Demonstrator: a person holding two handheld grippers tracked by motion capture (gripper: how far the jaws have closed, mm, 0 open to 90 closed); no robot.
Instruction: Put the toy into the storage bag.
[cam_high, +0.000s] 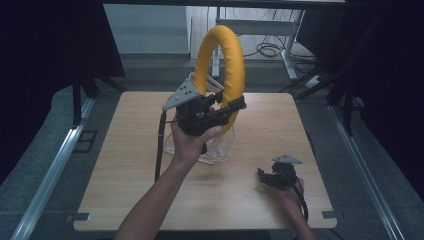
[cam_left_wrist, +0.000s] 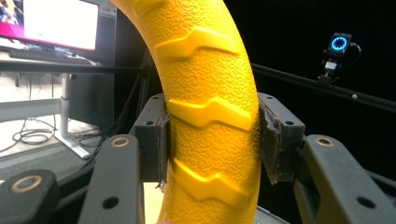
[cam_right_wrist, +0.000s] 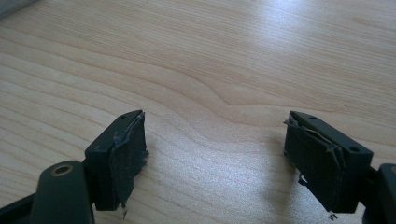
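A large yellow ring (cam_high: 220, 65) with raised zigzag treads stands upright above the middle of the wooden table (cam_high: 130, 150). My left gripper (cam_high: 235, 107) is shut on the ring's lower right part. In the left gripper view its pads (cam_left_wrist: 161, 140) press both sides of the yellow ring (cam_left_wrist: 210, 116). Under the ring lies a clear plastic bag or cover (cam_high: 220, 147). My right gripper (cam_high: 265, 176) rests low over the table's near right part. In the right gripper view its jaws stand wide apart, with the right gripper (cam_right_wrist: 215, 154) holding nothing over bare wood.
The table edges run close to the right hand at the front and right. Black curtains flank both sides. Desk legs and cables (cam_high: 270, 50) lie on the floor behind the table. A monitor (cam_left_wrist: 56, 23) and a small lit device (cam_left_wrist: 339, 44) stand in the background.
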